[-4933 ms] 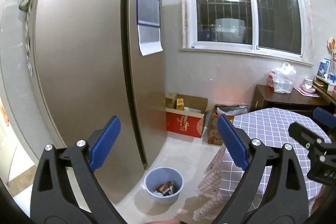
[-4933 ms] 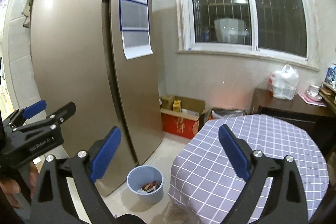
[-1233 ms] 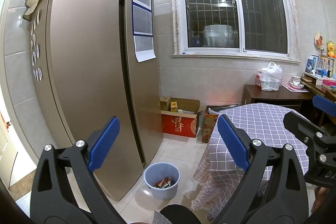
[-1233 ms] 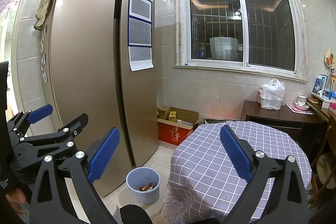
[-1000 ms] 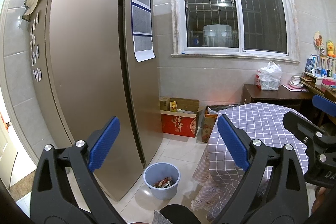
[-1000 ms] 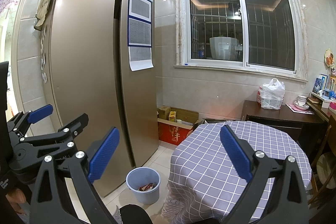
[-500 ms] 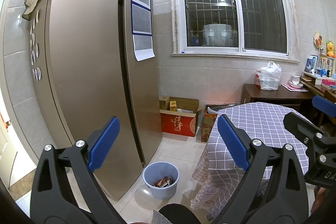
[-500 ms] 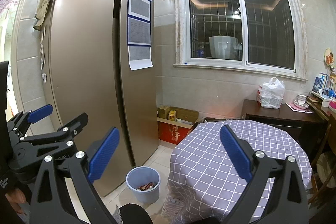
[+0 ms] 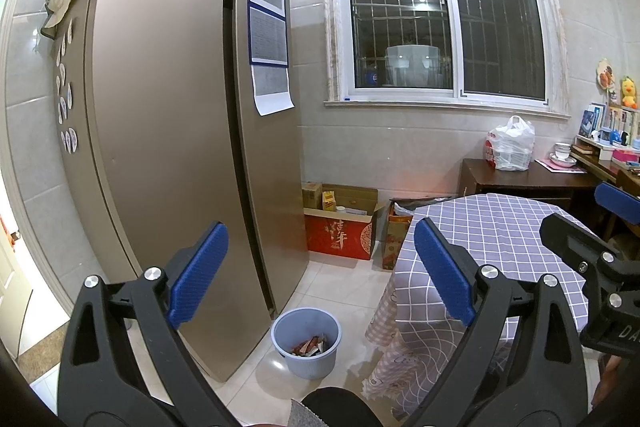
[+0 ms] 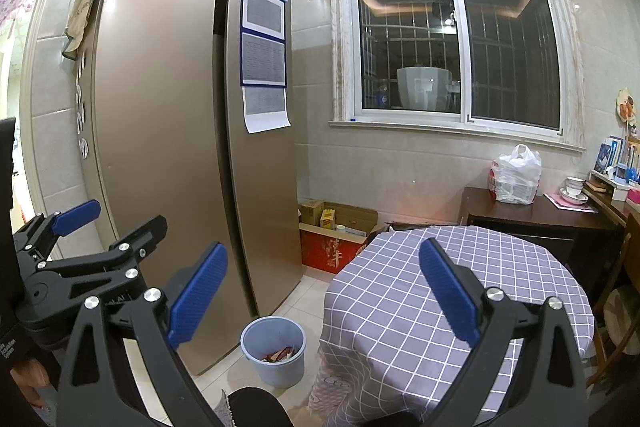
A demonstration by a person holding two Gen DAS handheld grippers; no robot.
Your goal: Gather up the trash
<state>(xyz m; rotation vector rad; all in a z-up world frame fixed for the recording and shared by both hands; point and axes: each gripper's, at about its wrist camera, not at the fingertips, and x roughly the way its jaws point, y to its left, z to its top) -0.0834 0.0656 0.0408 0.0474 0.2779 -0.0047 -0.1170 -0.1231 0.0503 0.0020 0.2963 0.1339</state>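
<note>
A pale blue bin (image 9: pixel 307 342) (image 10: pixel 273 350) stands on the tiled floor between the fridge and the table, with several wrappers (image 9: pixel 309 346) lying inside it. My left gripper (image 9: pixel 320 275) is held up high, well back from the bin, open with nothing between its blue pads. My right gripper (image 10: pixel 322 293) is also open and holds nothing. Each gripper shows at the edge of the other's view: the right gripper (image 9: pixel 600 227) at the right, the left gripper (image 10: pixel 92 231) at the left.
A tall bronze fridge (image 9: pixel 168 131) fills the left. A round table with a purple checked cloth (image 10: pixel 452 291) stands at the right. Cardboard boxes (image 9: pixel 340 227) sit under the window. A dark sideboard (image 10: pixel 536 215) carries a white plastic bag (image 10: pixel 516 175). A person's dark shoe (image 10: pixel 256 407) shows at the bottom.
Over about five seconds both grippers have drawn back and up from the bin, so more of the room shows. In the last second almost nothing has moved.
</note>
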